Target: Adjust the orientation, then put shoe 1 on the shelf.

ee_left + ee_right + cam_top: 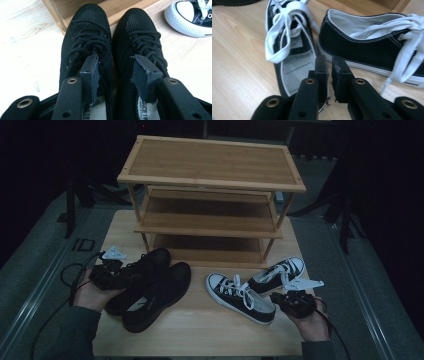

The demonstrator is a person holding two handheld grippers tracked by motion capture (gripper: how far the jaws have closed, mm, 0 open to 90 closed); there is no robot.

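Two pairs of shoes on the table (200,330) in front of a three-tier bamboo shoe rack (210,165): two black mesh sneakers (150,287) at left, two black canvas sneakers with white laces (240,295) at right, four shoes total. Left gripper (115,72) has jaws spread wide, one jaw inside each black mesh sneaker at the collars, inner walls between the pads; looks set to pinch the pair together, though actual contact is hard to tell. Right gripper (329,72) sits at the heel of the nearer canvas sneaker, jaws almost together with a narrow gap, holding nothing. To do it well: squeeze both inner collars firmly, lift level, keep toes pointed at the rack's bottom shelf.
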